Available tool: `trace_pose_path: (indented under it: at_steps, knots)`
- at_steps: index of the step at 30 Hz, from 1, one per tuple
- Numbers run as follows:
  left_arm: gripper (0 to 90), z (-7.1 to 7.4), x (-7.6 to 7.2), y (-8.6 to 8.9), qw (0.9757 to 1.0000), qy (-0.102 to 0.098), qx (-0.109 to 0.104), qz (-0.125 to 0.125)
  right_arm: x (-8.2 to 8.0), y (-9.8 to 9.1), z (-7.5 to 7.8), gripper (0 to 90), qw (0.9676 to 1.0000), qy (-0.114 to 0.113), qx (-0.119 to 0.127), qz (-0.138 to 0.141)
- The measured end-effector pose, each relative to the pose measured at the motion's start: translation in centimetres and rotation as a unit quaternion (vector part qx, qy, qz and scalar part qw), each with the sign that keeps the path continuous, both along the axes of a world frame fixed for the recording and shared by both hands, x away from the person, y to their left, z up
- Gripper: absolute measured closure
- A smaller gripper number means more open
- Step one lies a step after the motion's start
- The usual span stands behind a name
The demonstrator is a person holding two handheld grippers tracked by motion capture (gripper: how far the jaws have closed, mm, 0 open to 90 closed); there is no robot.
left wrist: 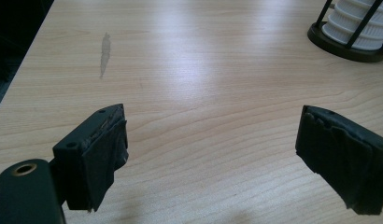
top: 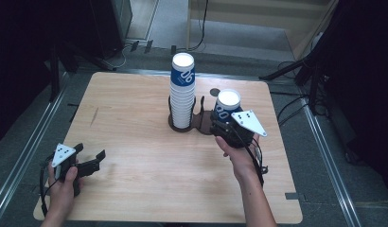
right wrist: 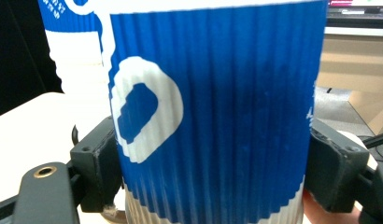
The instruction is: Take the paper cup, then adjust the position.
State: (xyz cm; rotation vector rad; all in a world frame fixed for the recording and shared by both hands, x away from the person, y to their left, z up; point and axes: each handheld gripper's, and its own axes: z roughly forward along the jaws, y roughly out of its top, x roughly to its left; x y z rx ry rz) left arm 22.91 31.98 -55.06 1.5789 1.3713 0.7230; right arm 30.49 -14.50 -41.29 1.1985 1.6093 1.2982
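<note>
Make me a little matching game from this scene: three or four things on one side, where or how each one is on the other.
1. tall cup stack
2. blue cup
3. left gripper
4. grey streak

A. clamped between black jaws
B. open over bare wood
C. standing in a black holder
D. marking the tabletop

Pairs: 1-C, 2-A, 3-B, 4-D

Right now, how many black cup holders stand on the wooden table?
2, side by side: the left black holder carries the tall stack of ribbed paper cups; the right black holder sits beneath the gripped blue-and-white cup.
</note>
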Motion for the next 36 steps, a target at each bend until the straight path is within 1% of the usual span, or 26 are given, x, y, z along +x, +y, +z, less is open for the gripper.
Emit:
trace_pose_path:
  at_steps: [2, 4, 6, 11, 13, 14, 15, 16, 17, 18, 20, 22, 23, 24, 25, 26, 27, 29, 30, 32, 33, 34, 36]
  knots:
    - [9.9, 0.0, 0.0, 0.0, 1.0, 0.0, 0.0, 0.0, -0.2, -0.2, -0.3, 18.3, 1.0, -0.001, -0.002, -0.002]
    - [9.9, 0.0, 0.0, 0.0, 1.0, 0.0, -0.002, 0.0, -0.6, -0.4, -0.8, 18.3, 1.0, 0.003, -0.002, -0.002]
    - [9.9, 0.0, 0.1, 0.1, 1.0, 0.005, -0.005, -0.003, -0.7, -0.7, -1.2, 18.3, 0.9999, 0.005, -0.009, -0.004]
    - [9.9, 0.0, 0.2, 0.3, 0.9997, 0.013, -0.019, -0.001, -1.0, -1.7, -1.8, 18.3, 0.9998, 0.012, -0.004, -0.014]
    - [9.9, 0.0, 0.4, 0.4, 0.9994, 0.009, -0.032, -0.004, -1.3, -2.0, -2.3, 18.3, 0.9998, 0.011, -0.007, -0.015]
    - [9.9, 0.0, 0.4, 0.3, 0.9995, 0.004, -0.03, -0.001, -1.5, -2.0, -2.6, 18.3, 0.9998, 0.009, -0.012, -0.015]
    - [9.9, 0.0, 0.4, 0.3, 0.9997, 0.0, -0.024, 0.001, -1.6, -2.0, -2.8, 18.3, 0.9997, 0.008, -0.015, -0.016]
    - [9.9, 0.0, 0.4, 0.2, 0.9999, 0.001, -0.016, 0.0, -1.7, -2.0, -3.0, 18.3, 0.9997, 0.006, -0.019, -0.015]
    - [9.9, 0.2, 0.4, -0.1, 1.0, 0.005, -0.002, -0.006, -1.8, -1.9, -3.2, 18.3, 0.9997, 0.006, -0.02, -0.015]
    - [9.9, 0.2, 0.4, -0.2, 1.0, 0.005, 0.0, -0.007, -1.8, -1.7, -3.5, 18.3, 0.9995, 0.011, -0.028, -0.013]
    - [9.9, 0.8, 0.4, -0.6, 0.9999, 0.007, -0.002, -0.014, -1.8, -1.5, -3.8, 18.3, 0.9988, 0.011, -0.045, -0.013]
    - [9.9, 1.5, 0.4, -1.3, 0.9997, 0.008, 0.01, -0.02, -1.9, -1.3, -4.2, 18.3, 0.9988, 0.015, -0.046, -0.012]
    - [12.8, 1.8, 0.3, -1.8, 0.9995, 0.008, 0.02, -0.024, -2.0, -1.2, -4.4, 18.3, 0.9984, 0.015, -0.053, -0.011]
    - [12.8, 2.0, 0.3, -2.1, 0.9994, 0.007, 0.025, -0.022, -2.0, -1.2, -4.4, 18.3, 0.9984, 0.015, -0.053, -0.011]
    - [14.4, 2.4, 0.3, -2.6, 0.9993, 0.009, 0.026, -0.025, -2.0, -1.1, -4.5, 18.3, 0.9981, 0.016, -0.058, -0.011]
    - [13.9, 2.6, 0.4, -2.9, 0.9992, 0.011, 0.024, -0.032, -2.0, -1.0, -4.7, 18.3, 0.9978, 0.016, -0.064, -0.011]
    - [13.7, 3.0, 0.5, -3.4, 0.9989, 0.011, 0.019, -0.042, -2.0, -0.9, -4.8, 18.3, 0.9976, 0.016, -0.066, -0.011]
    - [13.5, 3.6, 0.5, -4.2, 0.9979, 0.007, 0.021, -0.06, -2.1, -0.8, -4.9, 18.3, 0.9967, 0.011, -0.08, -0.009]
    - [12.8, 3.8, 0.5, -4.5, 0.9976, 0.006, 0.018, -0.066, -2.2, -0.7, -4.9, 18.3, 0.9966, 0.01, -0.082, -0.009]
    - [11.2, 4.5, 0.7, -5.5, 0.9966, 0.015, 0.017, -0.079, -2.3, -0.7, -4.9, 18.3, 0.996, 0.006, -0.089, -0.006]
    - [10.2, 4.7, 0.9, -6.0, 0.9963, 0.021, 0.018, -0.082, -2.4, -0.7, -4.8, 18.3, 0.996, 0.006, -0.089, -0.005]
    - [9.9, 5.0, 0.9, -6.3, 0.9957, 0.022, 0.019, -0.088, -2.4, -0.7, -4.8, 18.3, 0.9963, 0.008, -0.086, -0.004]
    - [8.6, 5.5, 1.0, -7.1, 0.9937, 0.02, 0.013, -0.11, -2.5, -0.7, -4.6, 18.2, 0.9966, 0.007, -0.082, -0.003]
